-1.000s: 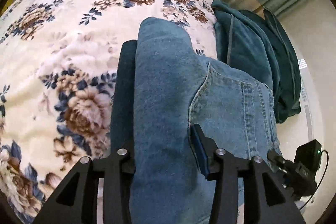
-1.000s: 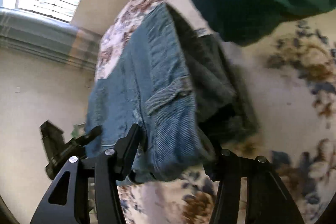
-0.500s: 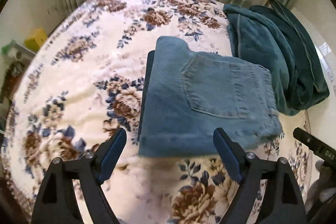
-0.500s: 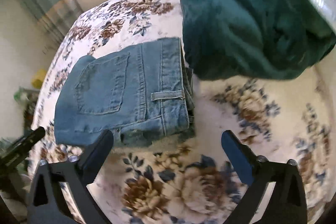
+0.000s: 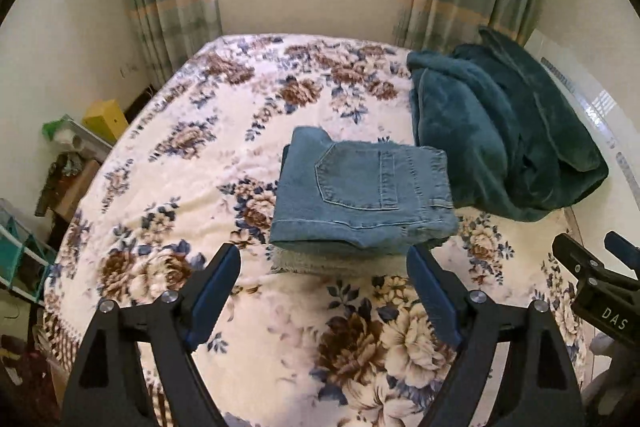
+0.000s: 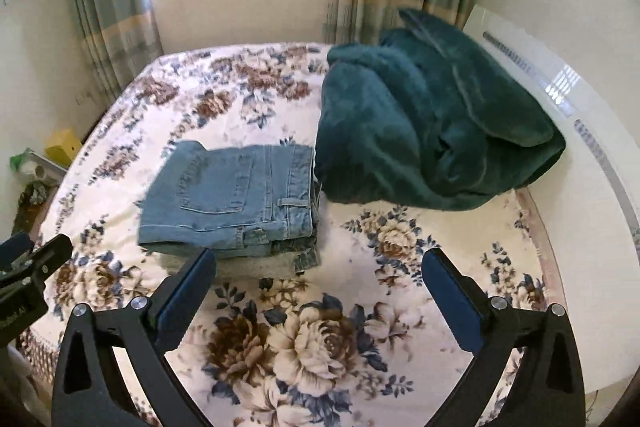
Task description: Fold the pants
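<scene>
On the floral bedspread (image 5: 192,195) the pants (image 5: 362,197) lie as a compact folded stack, back pocket up, edges roughly squared, which suggests the folding is essentially finished. Just to their right, nearly touching, sits a heaped teal blanket (image 5: 500,131). The left gripper (image 5: 324,291) hovers short of the stack, jaws spread wide and empty, aimed along the bed; the right gripper (image 6: 320,285) does likewise, spread, holding nothing, clear of the denim.
</scene>
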